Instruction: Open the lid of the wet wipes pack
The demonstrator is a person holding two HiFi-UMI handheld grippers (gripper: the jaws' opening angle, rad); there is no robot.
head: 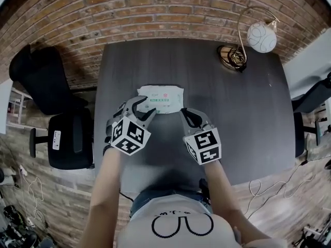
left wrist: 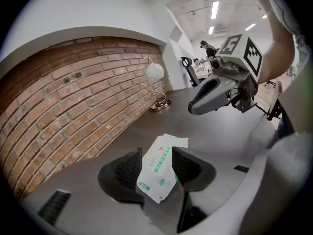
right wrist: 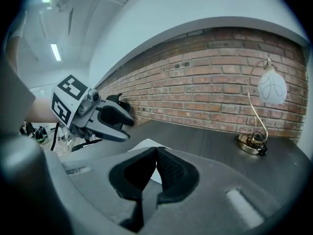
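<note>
A brick wall backs a dark grey worktop [head: 232,112]. The white and green wet wipes pack [head: 161,98] lies flat just ahead of both grippers. The left gripper [head: 145,108] has its jaws apart, with the pack framed between them but not pinched. The right gripper [head: 184,113] has its jaws together and is empty. A good approach is likely to pin the pack with one gripper and lift the lid's edge gently with the other.

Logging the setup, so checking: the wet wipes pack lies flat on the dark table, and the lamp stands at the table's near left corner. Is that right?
Not quite. The wet wipes pack does lie flat on the dark table, but the lamp stands at the table's far right corner, not the near left one. The head view shows it.
</note>
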